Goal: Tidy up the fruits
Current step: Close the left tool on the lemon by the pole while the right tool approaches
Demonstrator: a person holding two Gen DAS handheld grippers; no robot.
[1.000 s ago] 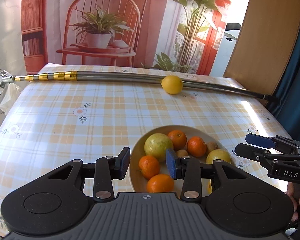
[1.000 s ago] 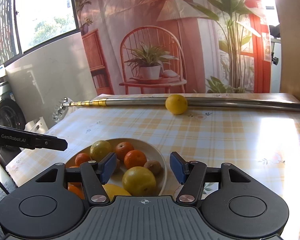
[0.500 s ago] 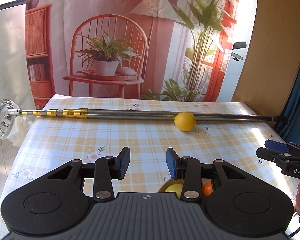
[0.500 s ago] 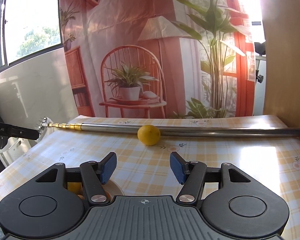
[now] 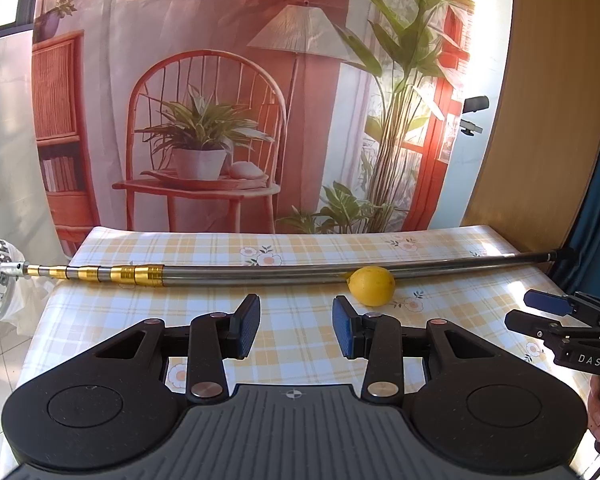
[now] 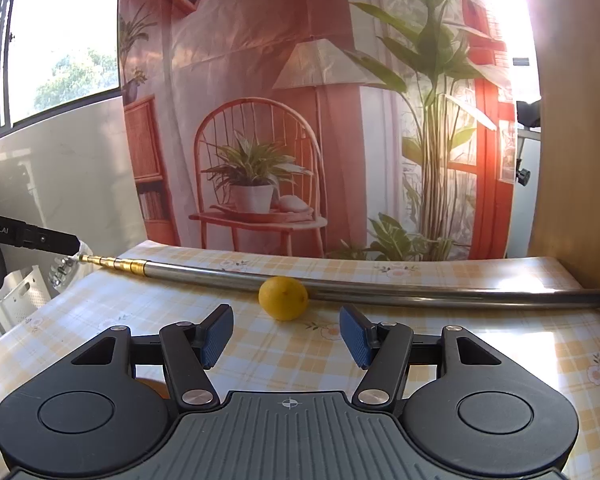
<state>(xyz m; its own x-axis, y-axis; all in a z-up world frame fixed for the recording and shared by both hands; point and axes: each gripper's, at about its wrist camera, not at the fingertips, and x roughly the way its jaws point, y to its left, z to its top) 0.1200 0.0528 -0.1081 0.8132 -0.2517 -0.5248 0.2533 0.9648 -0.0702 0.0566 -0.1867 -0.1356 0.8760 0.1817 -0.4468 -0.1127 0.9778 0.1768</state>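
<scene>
Against the telescopic metal pole (image 6: 380, 286) at the table's far side, a lone lemon (image 6: 283, 298) rests on the checked tablecloth (image 6: 480, 344). Both the right gripper (image 6: 286, 336) and left gripper (image 5: 296, 330) hold nothing, jaws spread. Since the lemon will likely roll, I'd straddle its widest part with the right jaws before closing gently.

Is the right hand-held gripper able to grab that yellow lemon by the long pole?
Probably yes. The right hand-held gripper is open and empty, the lemon sits straight ahead, and only bare tablecloth lies between. The pole lies behind the lemon.
</scene>
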